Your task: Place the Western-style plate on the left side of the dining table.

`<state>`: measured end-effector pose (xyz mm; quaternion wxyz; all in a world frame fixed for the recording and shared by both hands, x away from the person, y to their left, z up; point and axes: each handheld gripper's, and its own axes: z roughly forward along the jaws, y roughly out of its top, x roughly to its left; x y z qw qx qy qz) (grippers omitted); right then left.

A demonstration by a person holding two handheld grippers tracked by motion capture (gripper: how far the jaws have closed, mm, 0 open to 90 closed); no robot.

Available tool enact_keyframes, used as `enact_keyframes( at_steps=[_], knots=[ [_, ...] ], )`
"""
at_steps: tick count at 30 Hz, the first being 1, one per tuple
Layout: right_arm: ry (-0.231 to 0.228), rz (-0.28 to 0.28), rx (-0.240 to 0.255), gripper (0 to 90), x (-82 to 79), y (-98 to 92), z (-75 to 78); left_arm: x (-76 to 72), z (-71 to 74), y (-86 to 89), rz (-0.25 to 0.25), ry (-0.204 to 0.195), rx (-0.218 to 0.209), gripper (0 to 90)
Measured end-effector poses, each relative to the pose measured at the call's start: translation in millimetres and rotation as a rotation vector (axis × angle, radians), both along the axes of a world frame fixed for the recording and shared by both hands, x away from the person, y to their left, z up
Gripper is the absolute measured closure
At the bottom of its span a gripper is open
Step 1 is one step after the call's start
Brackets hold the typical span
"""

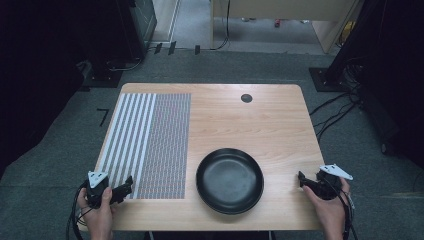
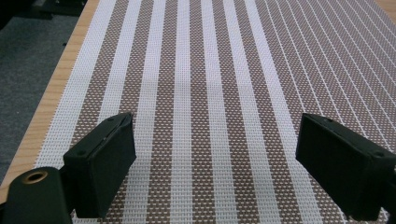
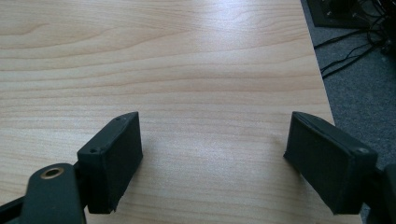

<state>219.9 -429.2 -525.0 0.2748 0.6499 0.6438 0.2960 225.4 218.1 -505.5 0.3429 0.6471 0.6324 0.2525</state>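
A woven placemat with brown and white stripes covers the left part of the wooden table. A round black plate sits empty near the front edge, just right of the mat. My left gripper rests at the mat's front left corner. In the left gripper view it stands open over the striped mat with nothing between the jaws. My right gripper is at the table's front right, to the right of the plate and apart from it. It is open over bare wood.
A small dark round grommet is set in the table's far side. Cables run over the grey carpet beyond the right edge, and cables lie past that edge. Dark equipment stands at the far left and right.
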Motion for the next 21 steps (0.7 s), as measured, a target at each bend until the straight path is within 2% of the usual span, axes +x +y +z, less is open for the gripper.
enact_keyframes(
  at_steps=[4,7,16,21],
  knots=[
    [0.002,0.002,-0.001,16.3,0.4,0.3,-0.1,0.8,0.9,-3.0,-0.007,-0.002,-0.001,11.9],
    [0.000,0.000,0.007,16.3,0.1,-0.4,0.0,1.4,2.9,-7.5,-0.024,-0.005,-0.016,11.9],
    [0.003,-0.039,0.018,18.5,-3.2,-2.7,2.7,2.8,8.3,-22.7,-0.068,-0.021,-0.024,11.9],
    [-0.036,-0.063,0.034,20.2,-7.3,0.9,10.3,1.7,10.9,-29.7,-0.088,-0.029,-0.031,11.9]
  ],
)
